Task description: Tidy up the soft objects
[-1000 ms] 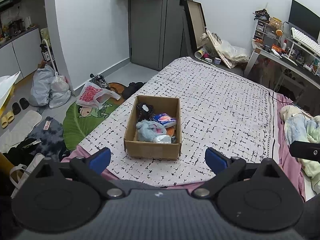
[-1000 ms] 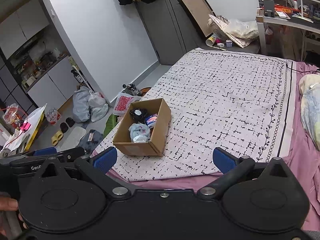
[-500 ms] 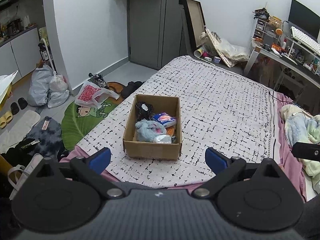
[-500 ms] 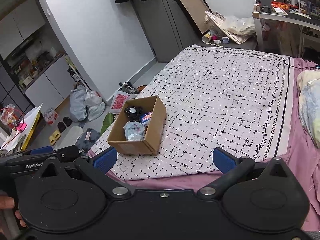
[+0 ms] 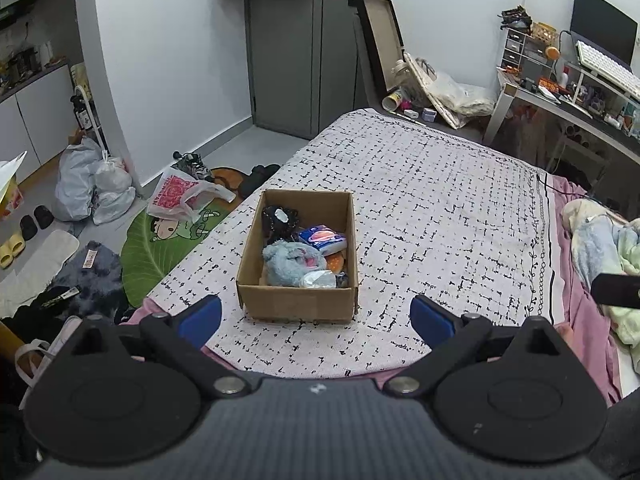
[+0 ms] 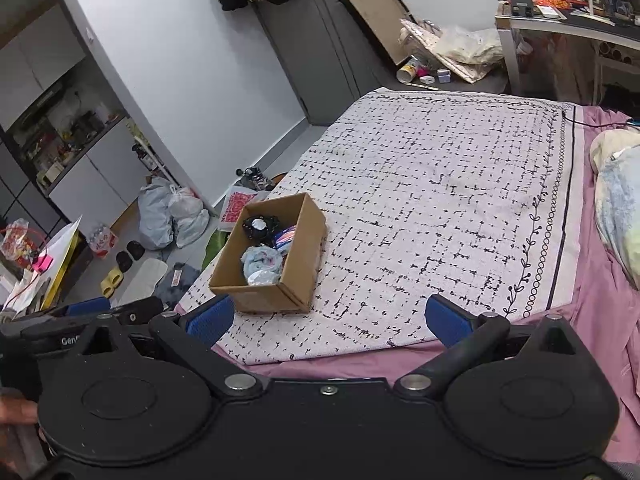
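On bed [image 5: 440, 208]: filled cardboard box [image 5: 296, 304]; claws apparently empty.

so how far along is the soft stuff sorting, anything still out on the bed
Done: the cardboard box on the patterned bedspread already holds a fluffy blue plush, a black item, a tissue pack and a clear wrapped piece. In hand: nothing; left tongs and right tongs are both open and empty, short of the box. Left: no loose item lies on the bedspread; only bundled bedding at its right edge.
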A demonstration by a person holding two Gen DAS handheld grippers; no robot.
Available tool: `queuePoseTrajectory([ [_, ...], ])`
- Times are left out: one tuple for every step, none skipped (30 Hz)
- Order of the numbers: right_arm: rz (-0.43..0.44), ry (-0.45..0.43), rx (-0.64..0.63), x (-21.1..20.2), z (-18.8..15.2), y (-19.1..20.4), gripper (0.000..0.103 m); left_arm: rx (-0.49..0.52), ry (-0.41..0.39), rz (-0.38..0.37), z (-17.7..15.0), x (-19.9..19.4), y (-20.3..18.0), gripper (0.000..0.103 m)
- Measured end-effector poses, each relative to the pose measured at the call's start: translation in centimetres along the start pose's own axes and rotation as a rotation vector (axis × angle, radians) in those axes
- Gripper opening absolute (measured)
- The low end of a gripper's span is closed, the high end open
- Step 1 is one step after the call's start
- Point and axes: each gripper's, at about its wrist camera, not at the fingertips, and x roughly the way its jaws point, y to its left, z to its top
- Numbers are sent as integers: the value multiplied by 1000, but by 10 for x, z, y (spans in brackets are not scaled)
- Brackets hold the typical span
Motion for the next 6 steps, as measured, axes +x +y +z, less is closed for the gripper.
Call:
queuePoseTrajectory([
  [4, 1, 2, 0, 0, -1, 103, -1, 1, -3, 0, 1, -1, 100],
  [6, 2, 2, 1, 0, -2, 103, -1, 1, -7, 0, 2, -2, 100],
  [7, 2, 0, 2, 0, -3, 103, -1, 0, -9, 1, 3, -3, 100],
  [8, 3, -2, 2, 0, -4, 103, -3, -1, -12, 2, 4, -4, 100],
  [10, 3, -4, 3, 0, -4, 103, -6, -1, -16, 3, 5, -4, 100],
  [11, 2, -5, 3, 0, -5, 103, -9, 0, -20, 3, 6, -5, 100],
])
